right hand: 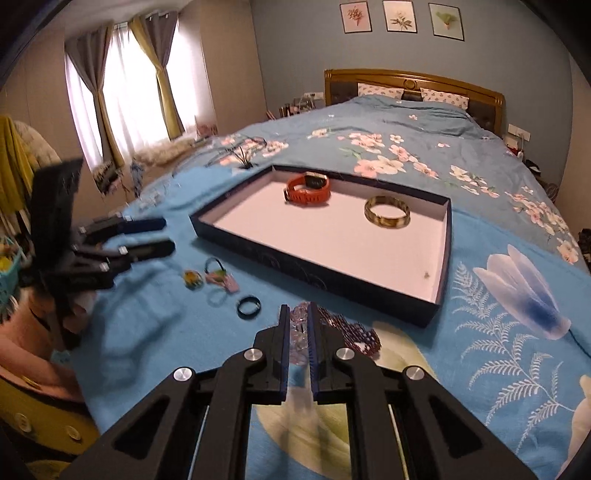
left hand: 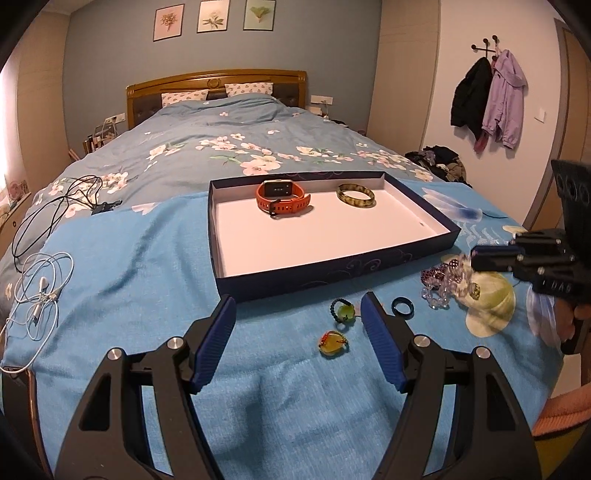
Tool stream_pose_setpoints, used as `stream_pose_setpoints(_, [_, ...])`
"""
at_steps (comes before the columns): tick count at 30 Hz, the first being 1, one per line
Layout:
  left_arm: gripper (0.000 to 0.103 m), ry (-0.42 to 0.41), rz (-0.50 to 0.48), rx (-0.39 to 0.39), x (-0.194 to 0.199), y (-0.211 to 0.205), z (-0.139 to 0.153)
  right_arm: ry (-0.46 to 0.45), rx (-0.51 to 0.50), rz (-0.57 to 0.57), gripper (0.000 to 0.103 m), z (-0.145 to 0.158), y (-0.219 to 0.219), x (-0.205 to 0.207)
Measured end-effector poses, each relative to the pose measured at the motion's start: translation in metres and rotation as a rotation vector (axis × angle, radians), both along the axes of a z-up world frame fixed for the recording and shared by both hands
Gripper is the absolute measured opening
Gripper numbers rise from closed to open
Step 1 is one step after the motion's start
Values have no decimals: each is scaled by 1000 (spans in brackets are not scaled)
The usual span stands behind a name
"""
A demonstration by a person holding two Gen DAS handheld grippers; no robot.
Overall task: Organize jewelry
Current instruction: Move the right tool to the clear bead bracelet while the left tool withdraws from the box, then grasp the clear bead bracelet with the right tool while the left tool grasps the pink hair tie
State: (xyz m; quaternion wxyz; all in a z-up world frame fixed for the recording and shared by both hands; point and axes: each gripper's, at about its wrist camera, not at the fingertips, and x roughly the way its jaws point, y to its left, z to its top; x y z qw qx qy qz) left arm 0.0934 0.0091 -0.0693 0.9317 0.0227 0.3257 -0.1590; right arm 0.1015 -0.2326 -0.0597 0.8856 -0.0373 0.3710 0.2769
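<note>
— What sort of place is this?
— A bedroom in a home. A double bed [left hand: 221, 147] fills the middle of the frame, with a carved wooden headboard [left hand: 216, 79] and two patterned pillows [left hand: 248, 88] at the top centre.
— Anything else?
— A blue floral duvet [right hand: 406, 147] covers the bed. Three framed flower prints [left hand: 213, 16] hang on the grey-blue wall along the top edge. At the upper right of the left wrist view, a black jacket [left hand: 471, 94] and a lilac jacket [left hand: 506, 99] hang from wall hooks [left hand: 484, 43].
— And daylight?
— At the upper left of the right wrist view, a window with tied-back curtains [right hand: 122, 81]. Charging cables [left hand: 40, 291] lie on the bedding at the left edge.
</note>
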Motion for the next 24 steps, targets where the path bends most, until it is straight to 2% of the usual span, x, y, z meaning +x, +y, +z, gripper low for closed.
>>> stream_pose_setpoints(7, [68, -3, -70, 32, -9, -7, -1, -42, 104, -2, 7, 24, -4, -6])
stream_pose_setpoints(14, [63, 29, -128, 64, -10, -19, -7, -56, 129, 1, 7, 30, -4, -12])
stream_pose_setpoints(19, [54, 79, -137, 51, -1, -19, -14, -36, 131, -5, 7, 23, -5, -11])
stream_pose_setpoints(24, [40, 53, -206, 57, -4, -34, -12, -17, 137, -14, 7, 17, -6, -8])
